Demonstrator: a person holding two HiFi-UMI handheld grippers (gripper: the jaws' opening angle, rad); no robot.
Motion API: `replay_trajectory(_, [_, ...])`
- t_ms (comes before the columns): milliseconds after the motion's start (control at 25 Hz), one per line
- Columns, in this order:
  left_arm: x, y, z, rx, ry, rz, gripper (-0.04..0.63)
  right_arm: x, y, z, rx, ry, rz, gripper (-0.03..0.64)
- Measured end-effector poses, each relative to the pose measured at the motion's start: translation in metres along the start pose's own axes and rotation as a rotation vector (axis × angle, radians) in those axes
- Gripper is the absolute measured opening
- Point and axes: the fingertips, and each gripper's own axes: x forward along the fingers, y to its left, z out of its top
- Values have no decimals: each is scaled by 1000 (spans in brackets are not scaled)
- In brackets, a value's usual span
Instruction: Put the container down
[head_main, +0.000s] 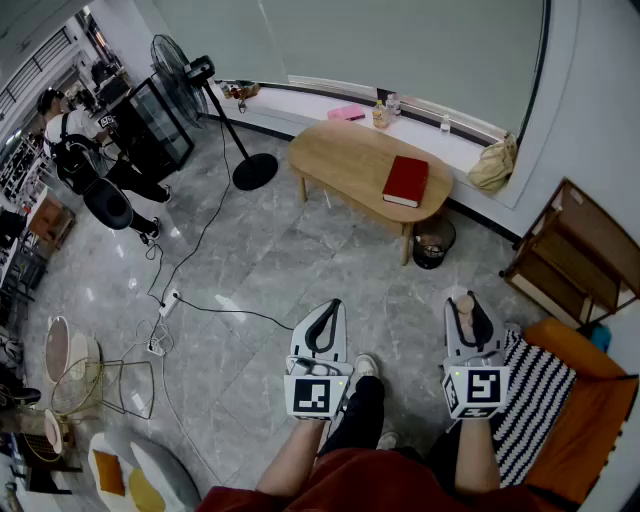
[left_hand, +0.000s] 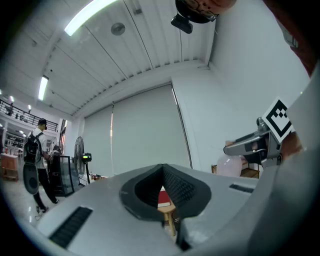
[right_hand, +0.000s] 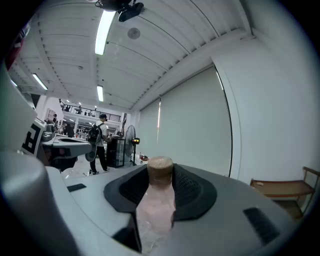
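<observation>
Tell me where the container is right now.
The container is clamped in the right gripper, at the head view's lower right, beside the striped cushion and well short of the wooden table.

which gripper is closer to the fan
Left. The fan stands far ahead and left of the left gripper; the right gripper, holding the container, is farther right.

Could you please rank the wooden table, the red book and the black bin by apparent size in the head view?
1. wooden table
2. red book and black bin: they look about alike, so I leave them unranked.
</observation>
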Motion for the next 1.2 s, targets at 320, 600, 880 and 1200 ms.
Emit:
replay_trajectory(320, [-95,-38,41,13,-51,-34,5,-116,39,15,-14,5,-9,141])
replay_trajectory(600, [-129,-8,54,8,-84,-33,5,-130,78,32,-43,-10,-18,141])
replay_trajectory(880, [-144,47,51,34,-114,-43,5,-103,125,36,-15,14,-21,141])
replay_trajectory(1200, [-153,89,36,-4,-120,-65,5,-90,163,45,-42,5,-50,141])
